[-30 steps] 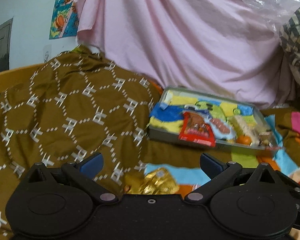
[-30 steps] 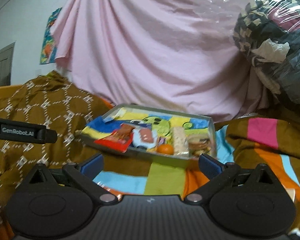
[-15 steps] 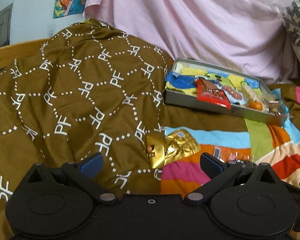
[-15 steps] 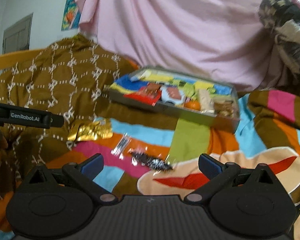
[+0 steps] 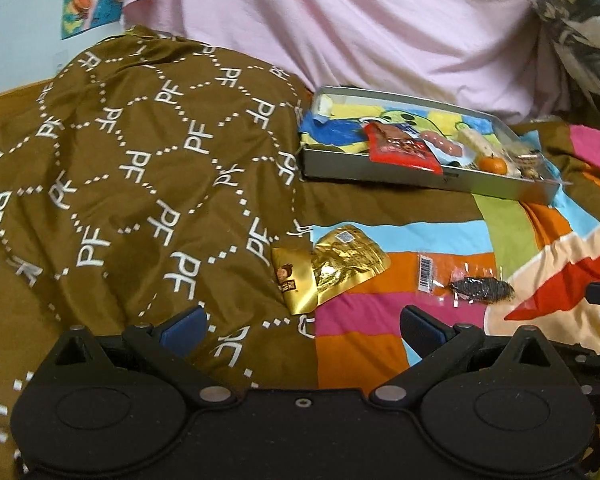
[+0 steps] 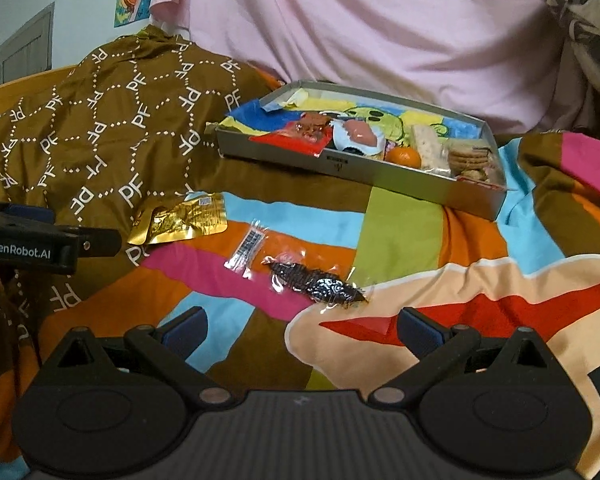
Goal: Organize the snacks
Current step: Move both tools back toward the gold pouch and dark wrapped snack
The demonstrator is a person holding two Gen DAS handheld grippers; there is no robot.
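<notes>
Two hand-held black grippers with blue finger pads hover over a bed covered by a brightly striped multicolour blanket (image 6: 400, 236). The left gripper (image 5: 302, 322) has its fingers spread wide and holds nothing; the right gripper (image 6: 302, 326) is likewise spread and empty. Just ahead of them lie two loose snacks: a crinkled gold foil packet (image 5: 330, 266), resting at the edge of a brown quilted cover with white lettering (image 5: 140, 168), and beside it a clear plastic wrapper holding a dark, shrivelled snack (image 6: 316, 282), flat on the blanket. Farther back, near a draped pink sheet (image 6: 360, 28), a shallow grey metal tray (image 6: 360, 168) sits on the bed, already holding a red packet (image 6: 296, 136), a small orange fruit (image 6: 404, 157), round biscuits (image 6: 468, 156) and other wrapped items.
</notes>
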